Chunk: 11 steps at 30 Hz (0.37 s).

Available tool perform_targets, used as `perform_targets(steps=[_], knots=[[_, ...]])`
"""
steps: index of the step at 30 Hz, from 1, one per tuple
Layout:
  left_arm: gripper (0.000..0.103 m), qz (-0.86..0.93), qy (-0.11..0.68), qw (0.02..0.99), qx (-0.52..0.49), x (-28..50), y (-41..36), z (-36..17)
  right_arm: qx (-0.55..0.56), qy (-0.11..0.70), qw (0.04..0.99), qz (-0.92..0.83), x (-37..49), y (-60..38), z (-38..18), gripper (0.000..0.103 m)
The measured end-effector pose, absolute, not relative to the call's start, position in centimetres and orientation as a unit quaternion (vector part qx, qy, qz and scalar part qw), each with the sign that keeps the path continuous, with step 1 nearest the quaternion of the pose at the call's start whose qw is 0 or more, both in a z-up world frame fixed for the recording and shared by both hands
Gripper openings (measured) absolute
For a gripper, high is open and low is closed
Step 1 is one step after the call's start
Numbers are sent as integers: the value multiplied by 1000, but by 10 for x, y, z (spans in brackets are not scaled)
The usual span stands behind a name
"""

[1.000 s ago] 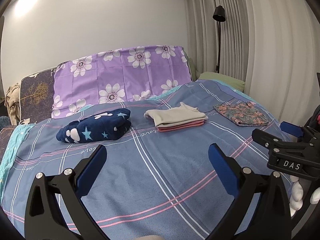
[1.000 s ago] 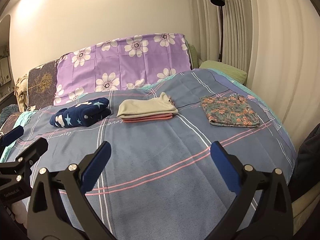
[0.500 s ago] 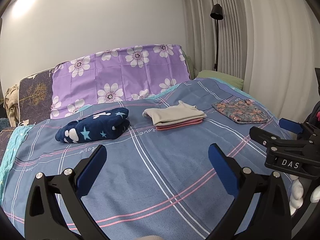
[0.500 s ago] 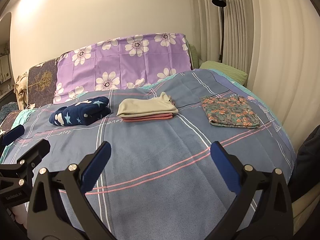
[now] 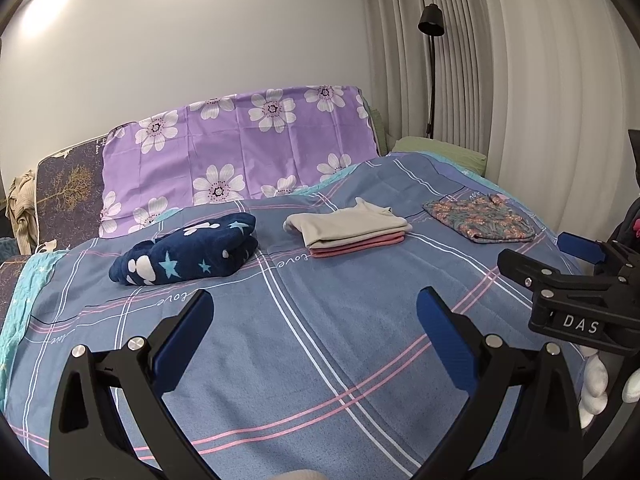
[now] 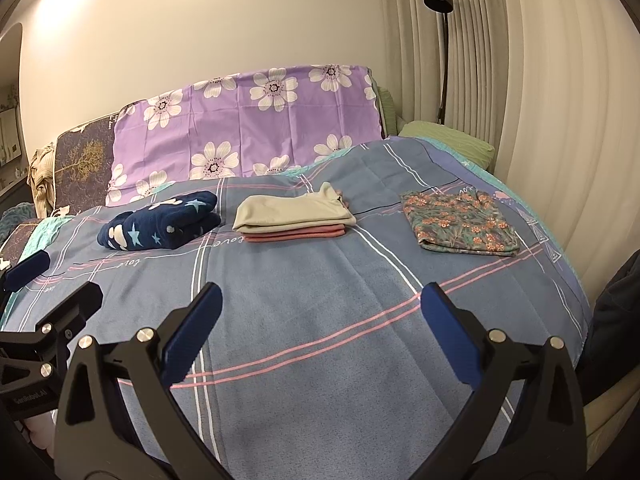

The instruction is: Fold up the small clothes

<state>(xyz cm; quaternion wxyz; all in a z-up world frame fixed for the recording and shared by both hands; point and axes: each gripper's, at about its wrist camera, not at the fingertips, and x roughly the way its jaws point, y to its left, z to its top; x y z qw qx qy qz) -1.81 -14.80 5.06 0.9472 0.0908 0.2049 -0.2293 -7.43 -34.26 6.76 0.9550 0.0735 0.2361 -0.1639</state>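
Three folded bundles lie in a row across the blue plaid bedspread (image 5: 320, 344), well ahead of both tongs. The navy fleece with white paws and stars (image 5: 188, 254) sits ahead and to the left of the left gripper (image 5: 316, 312). The beige garment stacked on pink ones (image 5: 348, 228) lies ahead between its two fingers. The flowered garment (image 5: 480, 222) lies flat ahead to its right, apart from the stack. From the right gripper (image 6: 318, 306), the same three read navy (image 6: 160, 226) ahead-left, the stack (image 6: 294, 218) slightly left of centre, and the floral piece (image 6: 460, 226) ahead-right.

Both tongs are released, blue pads spread wide with nothing between them, held above the bedspread short of the clothes. The right gripper shows at the right edge of the left view (image 5: 576, 268); the left shows at the left edge of the right view (image 6: 44, 292).

Compared with a second ago, the clothes lie just as they did; the left view has tipped up slightly, showing more wall, and both tongs stay equally wide.

Beyond the clothes stand a purple flowered pillow (image 5: 248, 152), a green pillow (image 6: 448, 140) and a black floor lamp (image 5: 431, 28) by the curtain (image 5: 520, 100).
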Motion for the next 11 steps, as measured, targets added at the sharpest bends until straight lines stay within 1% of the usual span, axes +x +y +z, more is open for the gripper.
perform_targets(steps=[11], knots=[[102, -230, 207, 946, 94, -18, -149, 49, 72, 238, 954, -164, -75, -347, 61, 101]])
